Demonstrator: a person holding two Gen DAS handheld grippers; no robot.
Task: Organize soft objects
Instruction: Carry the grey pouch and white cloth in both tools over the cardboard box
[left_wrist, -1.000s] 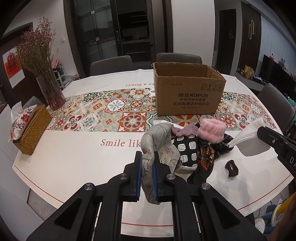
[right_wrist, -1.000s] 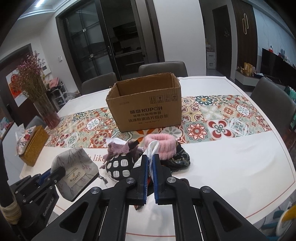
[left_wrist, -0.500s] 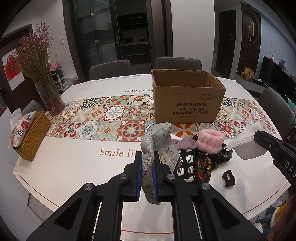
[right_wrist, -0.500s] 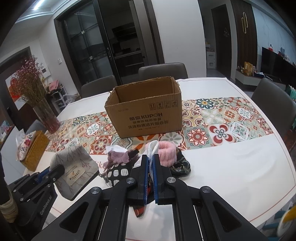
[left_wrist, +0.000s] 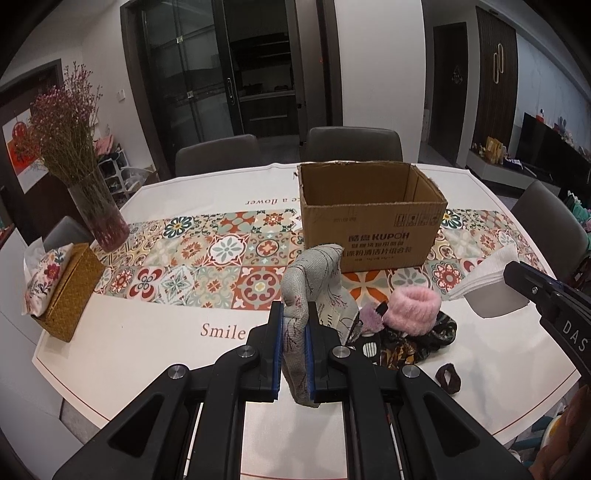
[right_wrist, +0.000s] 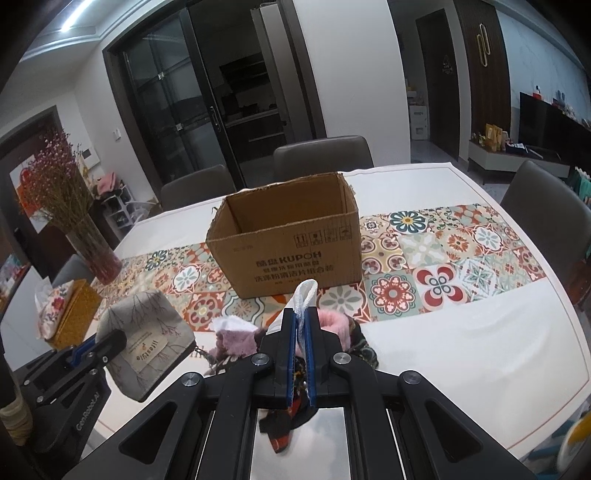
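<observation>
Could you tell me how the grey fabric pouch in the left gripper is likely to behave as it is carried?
The grey pouch probably stays floppy: it folds over above the jaws. It seems light, hanging from one pinched edge. Its woven cloth looks unlikely to slip.

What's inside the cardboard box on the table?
The cardboard box is open on top; only bare inner walls show. Its front wall hides the floor, so anything lying low inside cannot be seen.

Both held cloths lifted higher off the table

The left gripper (left_wrist: 294, 354) has raised its grey pouch (left_wrist: 314, 280) toward the cardboard box (left_wrist: 373, 218) at 12 o'clock; the right gripper (right_wrist: 300, 354) has carried its white cloth (right_wrist: 306, 295) up and boxward, clear of the pile (left_wrist: 406, 325).
</observation>
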